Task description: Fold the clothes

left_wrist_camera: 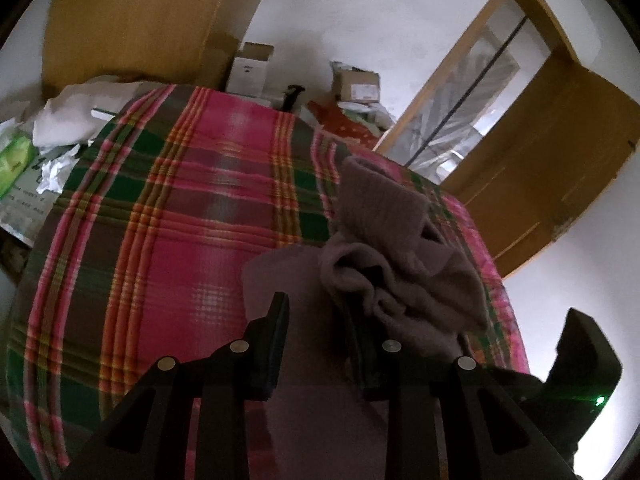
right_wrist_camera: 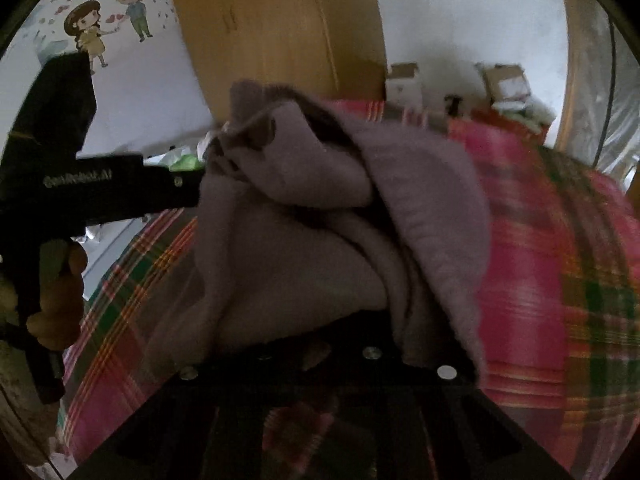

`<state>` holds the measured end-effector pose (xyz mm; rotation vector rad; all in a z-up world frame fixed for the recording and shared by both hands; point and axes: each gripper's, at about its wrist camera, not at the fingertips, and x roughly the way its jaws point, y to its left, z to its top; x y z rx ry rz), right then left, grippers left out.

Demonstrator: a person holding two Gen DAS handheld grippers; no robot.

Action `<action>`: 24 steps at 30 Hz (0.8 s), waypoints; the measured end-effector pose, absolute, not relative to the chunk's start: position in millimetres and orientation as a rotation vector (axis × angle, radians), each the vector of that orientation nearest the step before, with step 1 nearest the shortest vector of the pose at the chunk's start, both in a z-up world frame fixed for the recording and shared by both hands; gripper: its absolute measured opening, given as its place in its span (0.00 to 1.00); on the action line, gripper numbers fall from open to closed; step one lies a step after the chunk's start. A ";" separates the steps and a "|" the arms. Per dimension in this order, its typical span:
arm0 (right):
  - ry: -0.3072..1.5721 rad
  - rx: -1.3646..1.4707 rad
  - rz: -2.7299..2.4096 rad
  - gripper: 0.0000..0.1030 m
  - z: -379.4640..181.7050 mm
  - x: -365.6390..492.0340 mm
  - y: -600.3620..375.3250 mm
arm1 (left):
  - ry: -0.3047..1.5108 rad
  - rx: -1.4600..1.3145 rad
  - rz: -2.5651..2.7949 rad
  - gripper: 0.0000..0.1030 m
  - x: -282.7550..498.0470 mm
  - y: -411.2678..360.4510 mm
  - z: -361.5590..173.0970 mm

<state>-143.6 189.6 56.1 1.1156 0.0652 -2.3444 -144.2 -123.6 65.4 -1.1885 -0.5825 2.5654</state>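
Mauve fleece garment (left_wrist_camera: 384, 248) lies bunched over the plaid bedspread (left_wrist_camera: 168, 208), draped across the left gripper (left_wrist_camera: 316, 320)'s parted fingers and burying the right gripper (right_wrist_camera: 320, 344)'s fingertips, grip hidden, seemingly lifted so it can be spread for folding.

Both views are dim, lit by soft daylight from the doorway (left_wrist_camera: 472, 92) side. The plaid bedcover (left_wrist_camera: 180, 208) shows a pale sheen. The right wrist view is blurred by motion, mostly on the grey garment (right_wrist_camera: 320, 216). Fisheye bending curves the edges, and the corners are black.
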 end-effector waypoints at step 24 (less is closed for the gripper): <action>0.140 1.159 -2.866 0.13 86.8 -116.5 308.5 | -0.486 -1.240 2.487 0.28 -122.7 -70.2 52.3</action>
